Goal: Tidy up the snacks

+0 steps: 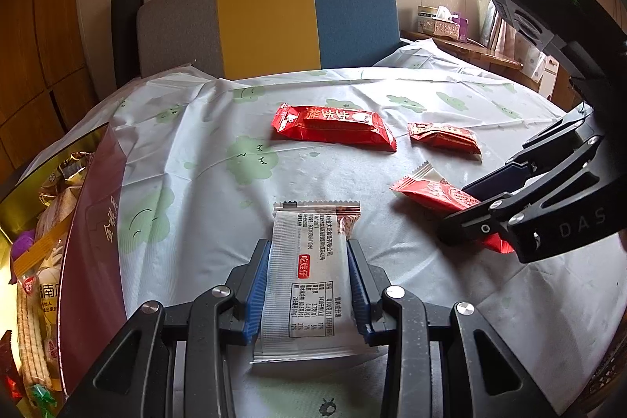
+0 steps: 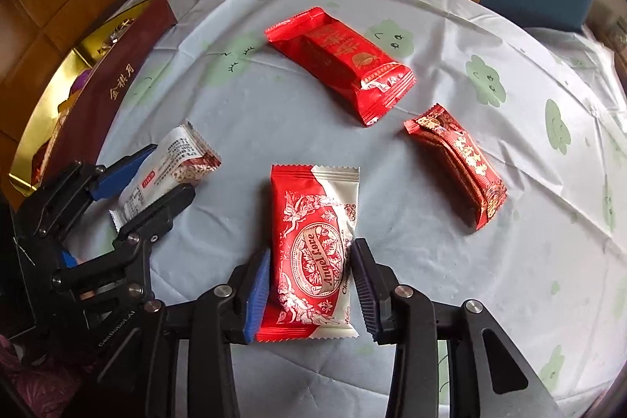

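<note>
My left tool (image 1: 308, 285) clenches the white crinkle-edged snack packet (image 1: 307, 273), maroon gift box (image 1: 94, 222) at nine o'clock. My right tool (image 2: 311, 285) pinches the red-and-white foil chocolate packet (image 2: 313, 253) on the bench. Next, I reckon, lift both into the box.

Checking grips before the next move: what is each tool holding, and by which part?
Left tool clamps the white snack packet across its long side edges, mid-length. Right tool grips the red-and-white Angel Love packet across its lower side edges.
</note>
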Demonstrator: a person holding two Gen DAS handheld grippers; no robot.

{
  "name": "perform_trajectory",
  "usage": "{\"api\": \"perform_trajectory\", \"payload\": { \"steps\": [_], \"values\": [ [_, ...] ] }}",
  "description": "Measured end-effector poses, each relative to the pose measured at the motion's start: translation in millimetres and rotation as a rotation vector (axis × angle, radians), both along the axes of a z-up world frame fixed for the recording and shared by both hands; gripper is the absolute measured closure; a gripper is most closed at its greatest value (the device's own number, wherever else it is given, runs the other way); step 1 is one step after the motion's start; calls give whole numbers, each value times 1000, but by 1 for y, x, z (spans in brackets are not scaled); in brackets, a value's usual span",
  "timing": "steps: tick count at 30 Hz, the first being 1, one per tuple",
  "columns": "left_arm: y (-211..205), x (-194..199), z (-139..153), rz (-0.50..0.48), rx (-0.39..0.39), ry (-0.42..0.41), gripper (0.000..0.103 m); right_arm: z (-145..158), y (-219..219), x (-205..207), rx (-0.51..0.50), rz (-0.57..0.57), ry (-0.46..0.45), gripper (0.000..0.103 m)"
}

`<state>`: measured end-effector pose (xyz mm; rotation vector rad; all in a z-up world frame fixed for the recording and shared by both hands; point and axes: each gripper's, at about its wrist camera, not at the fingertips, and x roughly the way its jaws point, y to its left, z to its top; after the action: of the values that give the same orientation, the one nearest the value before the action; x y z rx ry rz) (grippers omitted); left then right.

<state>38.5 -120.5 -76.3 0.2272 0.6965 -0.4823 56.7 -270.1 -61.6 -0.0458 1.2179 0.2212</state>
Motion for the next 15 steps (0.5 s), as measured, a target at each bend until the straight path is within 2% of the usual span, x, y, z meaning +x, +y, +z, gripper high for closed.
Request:
{"api": "perform_trajectory", "payload": {
  "steps": [8,15],
  "values": [
    [-3,0,1,2,25,-2,66,-3,20,5,-66,36,-13,65],
    [-4,3,4,6,37,39,66,-5,25,7,-81,70,-31,65]
  ]
}}
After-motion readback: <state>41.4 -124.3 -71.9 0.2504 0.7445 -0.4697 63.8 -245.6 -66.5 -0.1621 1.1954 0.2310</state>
